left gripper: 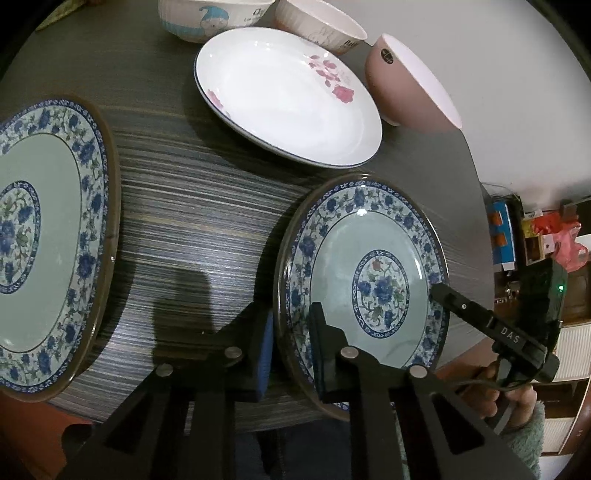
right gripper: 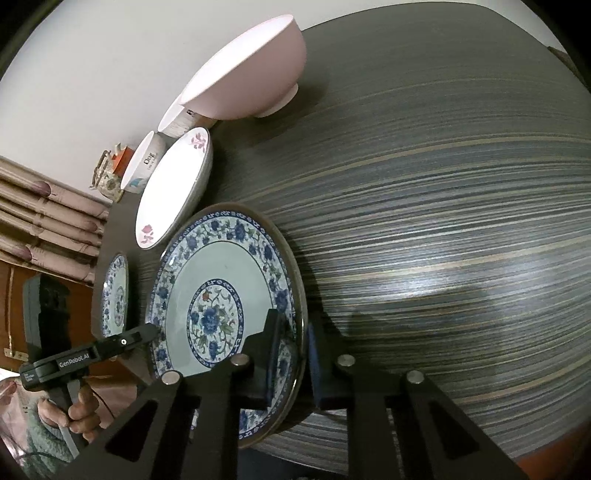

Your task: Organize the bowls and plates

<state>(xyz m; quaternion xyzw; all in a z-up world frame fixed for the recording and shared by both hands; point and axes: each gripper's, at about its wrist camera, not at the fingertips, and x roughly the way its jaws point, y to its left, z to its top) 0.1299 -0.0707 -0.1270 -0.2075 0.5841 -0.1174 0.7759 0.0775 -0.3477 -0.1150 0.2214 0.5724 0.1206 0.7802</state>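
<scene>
Black linkage arms fill the bottom of both wrist views, and between their pads sits the rim of the same blue floral plate (left gripper: 369,284). The left tongs (left gripper: 291,350) pinch that rim at about 7 o'clock on the plate as the left view shows it, one pad outside the edge and one over the decorated border; the right tongs (right gripper: 291,354) pinch the opposite edge, at about 4 o'clock in the right view, again with a pad on either side. Both pairs look pressed onto the rim, with no gap that I can make out. The plate lies at the near edge of the counter (left gripper: 192,221), overhanging it slightly, and whether it has left the surface I cannot tell. As for progress, little appears sorted so far (a judgement from how things lie): a second blue floral plate (left gripper: 44,240) rests alone at 9 o'clock in the left view, well apart from the gripped one, a white plate with pink flowers (left gripper: 288,96) lies at 12 o'clock, and a pink bowl (left gripper: 410,85) stands just beside it at 1 o'clock. Two white ribbed bowls (left gripper: 207,18) sit at the far edge, unstacked. Nothing is nested or piled yet, so the matching plates probably remain to be stacked and the bowls gathered.
</scene>
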